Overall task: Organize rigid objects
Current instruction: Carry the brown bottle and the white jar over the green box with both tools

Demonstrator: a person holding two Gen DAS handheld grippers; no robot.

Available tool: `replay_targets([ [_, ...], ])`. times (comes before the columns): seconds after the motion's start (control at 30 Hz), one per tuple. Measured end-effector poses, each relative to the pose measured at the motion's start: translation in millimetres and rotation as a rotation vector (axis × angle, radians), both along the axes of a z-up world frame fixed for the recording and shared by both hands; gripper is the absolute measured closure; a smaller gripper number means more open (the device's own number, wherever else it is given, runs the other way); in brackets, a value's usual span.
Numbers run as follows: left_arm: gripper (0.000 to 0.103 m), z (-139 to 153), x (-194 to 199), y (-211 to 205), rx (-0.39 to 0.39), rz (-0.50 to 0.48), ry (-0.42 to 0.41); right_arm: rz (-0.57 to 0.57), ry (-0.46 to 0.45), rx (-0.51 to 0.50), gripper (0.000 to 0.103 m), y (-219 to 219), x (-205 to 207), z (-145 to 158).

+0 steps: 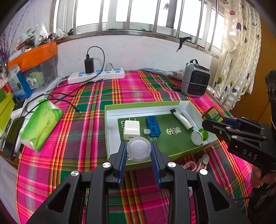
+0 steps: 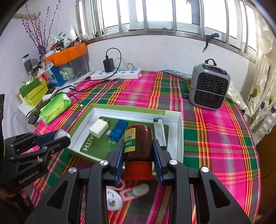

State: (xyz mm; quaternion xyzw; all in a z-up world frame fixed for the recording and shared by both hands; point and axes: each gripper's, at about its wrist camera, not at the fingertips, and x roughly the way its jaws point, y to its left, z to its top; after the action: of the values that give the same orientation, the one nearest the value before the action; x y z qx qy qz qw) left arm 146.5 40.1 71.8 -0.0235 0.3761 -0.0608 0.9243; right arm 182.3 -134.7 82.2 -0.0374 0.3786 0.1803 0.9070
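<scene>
Plaid cloth (image 1: pixel 82 137) is covering my table beneath a barred window (image 1: pixel 138 15) — my left gripper (image 1: pixel 138 151) is clamping a translucent round cap (image 1: pixel 138 149) over the green tray (image 1: pixel 138 104); my right gripper (image 2: pixel 138 151) is gripping a brown ribbed-capped bottle (image 2: pixel 139 143).

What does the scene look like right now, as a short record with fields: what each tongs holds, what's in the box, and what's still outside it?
left tongs: shut on clear round jar
right tongs: shut on brown bottle, orange cap toward camera
green box: white charger, blue USB stick, lighter, green-white disc
outside box: pink clips on plaid cloth
</scene>
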Motion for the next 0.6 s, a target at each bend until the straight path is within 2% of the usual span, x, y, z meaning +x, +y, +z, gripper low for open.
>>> replay_targets([
  [0.6,0.077,-13,37,-14,-0.011,-0.029,0.027,0.025,0.066,-0.014,0.07,17,62,-16],
])
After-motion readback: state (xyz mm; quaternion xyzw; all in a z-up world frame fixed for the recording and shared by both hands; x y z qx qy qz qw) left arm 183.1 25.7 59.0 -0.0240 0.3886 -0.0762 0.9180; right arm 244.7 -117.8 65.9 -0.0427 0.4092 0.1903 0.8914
